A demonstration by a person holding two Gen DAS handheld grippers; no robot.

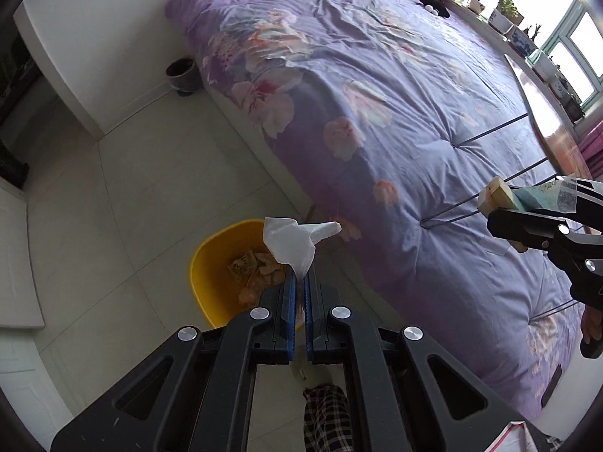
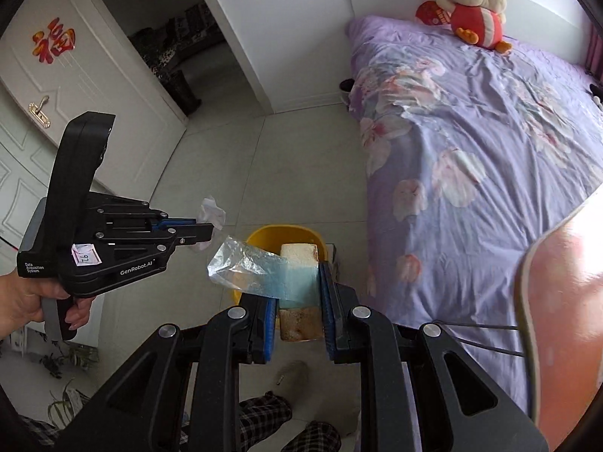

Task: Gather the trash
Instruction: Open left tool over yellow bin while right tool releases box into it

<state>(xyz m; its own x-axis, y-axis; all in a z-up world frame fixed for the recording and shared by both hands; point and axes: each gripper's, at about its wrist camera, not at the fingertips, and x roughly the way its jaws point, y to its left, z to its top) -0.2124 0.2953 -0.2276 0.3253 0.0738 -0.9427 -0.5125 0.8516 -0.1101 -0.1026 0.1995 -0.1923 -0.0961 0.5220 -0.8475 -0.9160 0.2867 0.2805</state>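
Beside the bed (image 1: pixel 377 94), on pale floor tiles (image 1: pixel 132 188), stands a yellow trash bin (image 1: pixel 205 263), and you hold both grippers above it, angled steeply down. Your left gripper (image 1: pixel 300 277) has its blue-padded jaws pressed together on a white tissue (image 1: pixel 292 239); the crumpled paper sticks out past the fingertips and hangs over the bin's rim. Inside the bin you can see brownish scraps of wrapper already lying at the bottom.

Your right gripper (image 2: pixel 297 293) has its jaws clamped on a pale, block-shaped piece of bread or sponge cake (image 2: pixel 299 254), partly sleeved in a clear plastic wrapper (image 2: pixel 248 267) tinted blue near the jaws. The loose end of the wrapper fans out to the left. From this camera the block sits directly in front of the bin, hiding most of it. In the same view, your hand (image 2: pixel 22 301) grips the left gripper's handle at the left edge.

A purple floral duvet covers the bed, and a red and cream plush bird (image 2: pixel 475 3) sits at its head. An open doorway and a white door (image 2: pixel 68 86) bearing a red character lie beyond. A small dark pot (image 1: pixel 182 75) rests on the floor by the bed's far corner.
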